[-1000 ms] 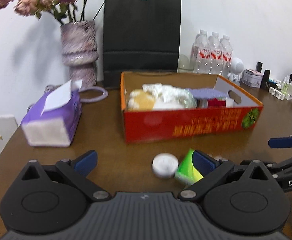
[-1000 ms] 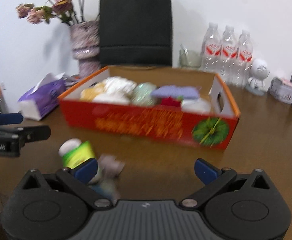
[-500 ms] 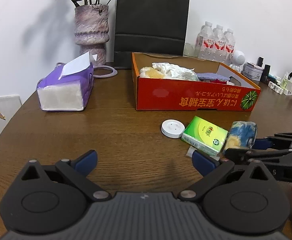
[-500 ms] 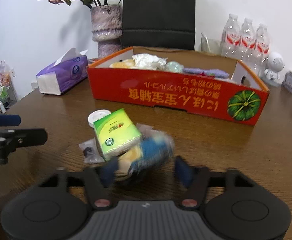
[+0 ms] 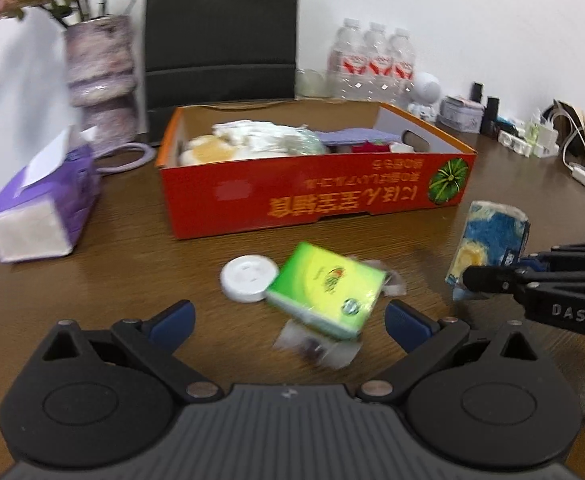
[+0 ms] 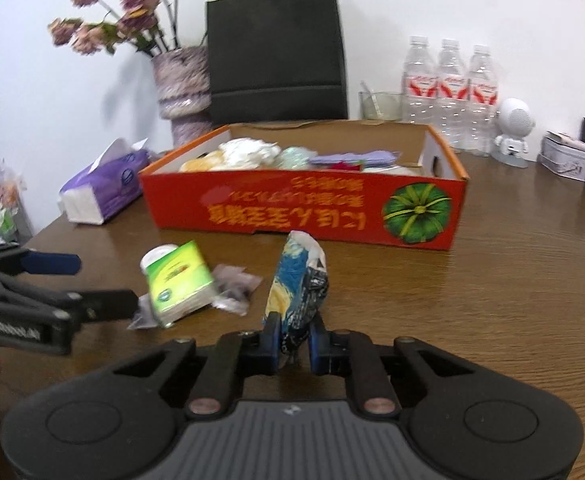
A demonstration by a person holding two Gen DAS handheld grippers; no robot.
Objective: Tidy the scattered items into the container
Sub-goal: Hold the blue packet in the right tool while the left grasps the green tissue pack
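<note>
On the brown wooden table (image 6: pixel 512 280), nearest the left-hand tongs (image 5: pixel 288 320), a green and yellow tissue packet (image 5: pixel 326 290) lies on crumpled clear plastic wrappers (image 5: pixel 316 346), with a round white plastic cap (image 5: pixel 248 276) touching its edge at ten o'clock. The left tongs stand wide apart with nothing between the blue tips; the green packet sits just ahead of the gap.

At three o'clock from that packet, the right-hand tongs (image 6: pixel 294 340) are clamped on the lower end of a soft blue and yellow painted-print packet (image 6: pixel 296 284), which stands upright and clear of the wood, a little short of the box front.

Farther back, at twelve o'clock, the red-orange cardboard box (image 5: pixel 316 196) with upside-down yellow lettering and a green pumpkin picture sits open, already heaped with white crumpled wraps, a yellowish item and a lilac flat thing.

At ten o'clock from the box lies a purple tissue pack (image 5: pixel 40 216). Behind it stands a mottled purple vase of dried pink flowers (image 6: pixel 182 84), then a black paper bag (image 6: pixel 276 52) against the wall. At two o'clock, three clear water bottles (image 6: pixel 450 88) and a small white robot figure (image 6: pixel 512 132) line the back.
</note>
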